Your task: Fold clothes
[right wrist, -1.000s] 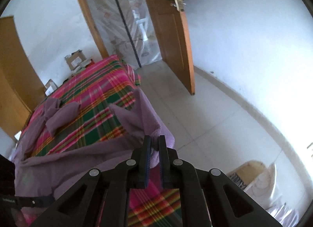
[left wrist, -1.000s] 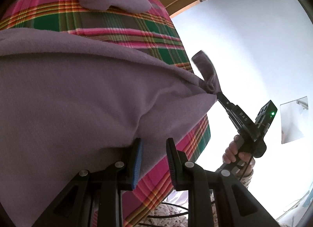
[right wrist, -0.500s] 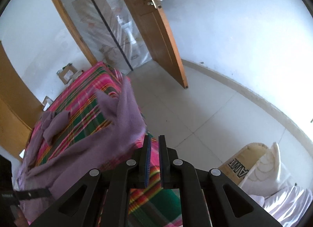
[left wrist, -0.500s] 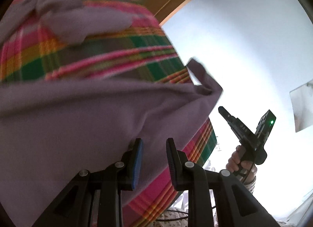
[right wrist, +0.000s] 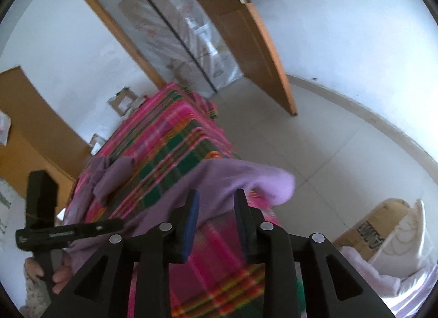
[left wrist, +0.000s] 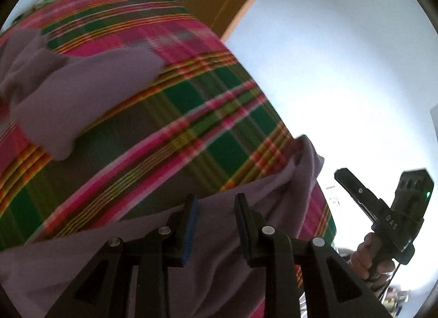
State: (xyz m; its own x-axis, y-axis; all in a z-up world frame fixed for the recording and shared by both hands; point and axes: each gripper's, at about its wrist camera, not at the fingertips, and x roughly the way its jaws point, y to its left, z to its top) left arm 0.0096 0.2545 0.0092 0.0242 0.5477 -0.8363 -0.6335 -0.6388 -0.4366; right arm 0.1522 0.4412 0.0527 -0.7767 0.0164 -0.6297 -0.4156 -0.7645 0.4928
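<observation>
The only writing that reads clearly is "DAS", in pale letters on the black body of the right gripper (left wrist: 343, 178) as the left wrist view shows it; the cardboard box (right wrist: 375, 226) on the floor to the right of the bed carries dark print too blurred to make out. The purple garment (left wrist: 224, 249) lies on the plaid bed cover (left wrist: 169, 115), with its main body draped over the bed's near edge and a bunched part (left wrist: 68, 93) lying farther up the bed toward the wooden door (right wrist: 246, 36). The left gripper (left wrist: 216, 205) is above the garment at the bed's near edge; its fingers (left wrist: 191, 222) are moderately apart and opening, with purple cloth showing in the gap below them but neither pad pressing on it. The right gripper (right wrist: 216, 203) is at the bed's near right corner, its fingers (right wrist: 191, 214) opening, the garment's edge (right wrist: 246, 178) lying just beyond the tips and not pinched. Both grippers point down toward the bed. A hand (left wrist: 369, 260) wraps the right gripper's handle off the bed's right side, and a hand (right wrist: 58, 271) grips the left gripper's handle near the bed's left edge.
</observation>
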